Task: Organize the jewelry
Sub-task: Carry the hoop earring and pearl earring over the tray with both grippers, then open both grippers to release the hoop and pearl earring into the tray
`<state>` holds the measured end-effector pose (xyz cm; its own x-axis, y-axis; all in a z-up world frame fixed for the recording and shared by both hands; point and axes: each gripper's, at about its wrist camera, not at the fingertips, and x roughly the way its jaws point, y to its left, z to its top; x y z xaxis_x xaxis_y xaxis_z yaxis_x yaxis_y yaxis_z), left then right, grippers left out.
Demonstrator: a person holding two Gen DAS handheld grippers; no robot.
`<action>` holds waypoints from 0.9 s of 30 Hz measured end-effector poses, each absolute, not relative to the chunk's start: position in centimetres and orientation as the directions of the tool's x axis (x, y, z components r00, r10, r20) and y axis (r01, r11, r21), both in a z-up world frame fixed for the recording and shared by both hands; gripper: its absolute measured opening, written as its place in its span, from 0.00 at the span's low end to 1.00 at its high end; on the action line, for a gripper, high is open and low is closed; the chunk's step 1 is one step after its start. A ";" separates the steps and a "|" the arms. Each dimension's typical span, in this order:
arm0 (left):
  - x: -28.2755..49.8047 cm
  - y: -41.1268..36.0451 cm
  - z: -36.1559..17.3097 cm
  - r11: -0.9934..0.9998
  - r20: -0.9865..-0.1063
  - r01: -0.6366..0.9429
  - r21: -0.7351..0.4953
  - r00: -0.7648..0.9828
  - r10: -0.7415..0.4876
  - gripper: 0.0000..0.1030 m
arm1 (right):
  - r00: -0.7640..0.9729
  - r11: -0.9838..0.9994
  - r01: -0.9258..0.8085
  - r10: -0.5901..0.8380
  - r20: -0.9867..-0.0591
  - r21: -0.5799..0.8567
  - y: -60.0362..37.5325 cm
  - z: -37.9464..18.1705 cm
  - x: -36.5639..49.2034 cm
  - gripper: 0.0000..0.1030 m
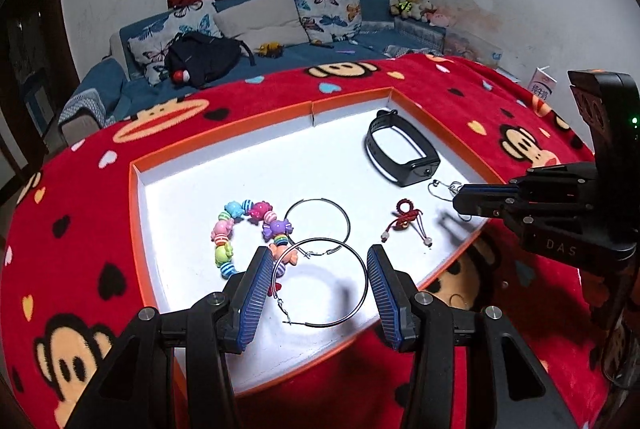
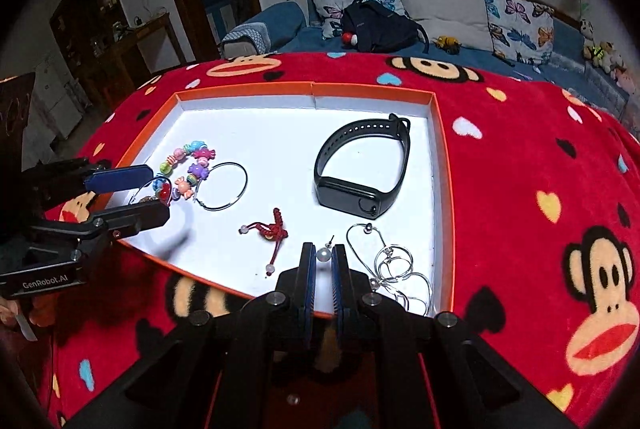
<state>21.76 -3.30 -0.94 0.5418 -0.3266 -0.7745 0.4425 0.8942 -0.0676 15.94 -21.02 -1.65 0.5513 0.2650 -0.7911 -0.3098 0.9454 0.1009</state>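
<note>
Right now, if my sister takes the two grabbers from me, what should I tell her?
Right tool: shut on the pearl earring, at the tray's near edge.
Left tool: open, around the near hoop earring, not gripping it.
In the tray: candy bracelet, second hoop, red knot charm, black fitness band, silver wire earrings.
Done: everything sits in the tray.
Left: probably set the pearl down, then pair the hoops.

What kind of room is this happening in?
Probably a home living room: a blue sofa with butterfly cushions, stuffed toys along the wall, and a monkey-print red blanket under the jewelry tray.
</note>
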 end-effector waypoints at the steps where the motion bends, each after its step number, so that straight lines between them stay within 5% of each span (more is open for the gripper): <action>1: 21.9 -3.4 -1.1 0.895 -0.777 0.442 -0.068 0.539 -0.325 0.50 | 0.546 0.946 -0.307 0.267 -0.794 0.106 -21.1 -1.8 16.1 0.10; 27: 22.2 -3.8 -2.8 0.897 -0.806 0.434 -0.085 0.499 -0.318 0.52 | 0.522 0.946 -0.292 0.282 -0.805 0.143 -21.1 -2.5 16.6 0.10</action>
